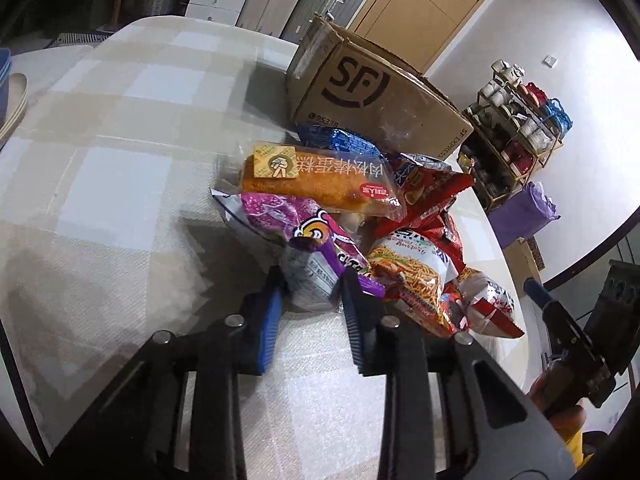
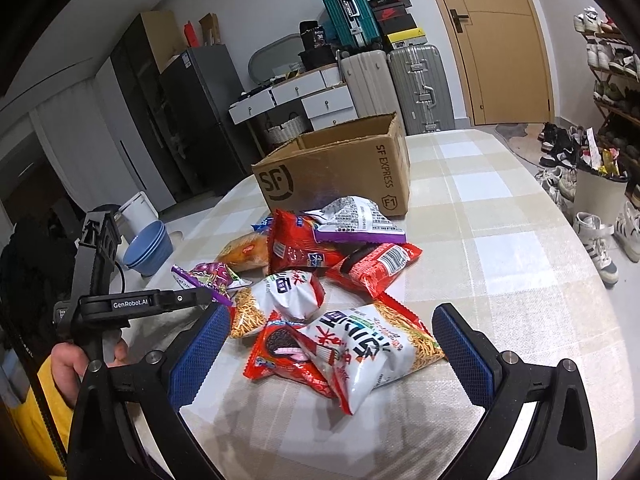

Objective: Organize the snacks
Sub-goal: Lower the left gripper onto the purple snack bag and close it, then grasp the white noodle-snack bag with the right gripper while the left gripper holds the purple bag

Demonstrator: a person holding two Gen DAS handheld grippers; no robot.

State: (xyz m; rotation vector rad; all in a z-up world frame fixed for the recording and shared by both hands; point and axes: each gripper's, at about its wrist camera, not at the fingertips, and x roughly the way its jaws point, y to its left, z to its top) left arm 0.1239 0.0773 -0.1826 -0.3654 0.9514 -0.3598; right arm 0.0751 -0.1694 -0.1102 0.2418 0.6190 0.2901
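A pile of snack packets lies on the checked table [image 1: 120, 140] in front of an open cardboard box [image 1: 376, 96] [image 2: 340, 172]. My left gripper [image 1: 312, 300] is shut on the near end of a purple snack bag [image 1: 304, 236]; in the right wrist view the left gripper [image 2: 200, 298] pinches that purple bag [image 2: 208, 274] at the pile's left edge. An orange cake pack [image 1: 320, 180] lies just beyond it. My right gripper [image 2: 332, 320] stands open above a white noodle-snack bag [image 2: 360, 348] and a red cookie pack [image 2: 280, 352], touching neither.
Blue bowls [image 2: 148, 248] stand at the table's left edge. Suitcases [image 2: 416, 88] and white drawers [image 2: 296, 92] line the far wall. A shoe rack [image 2: 612, 72] and a white bin [image 2: 596, 196] stand on the floor to the right. A hand in a yellow sleeve [image 2: 60, 364] holds the left gripper.
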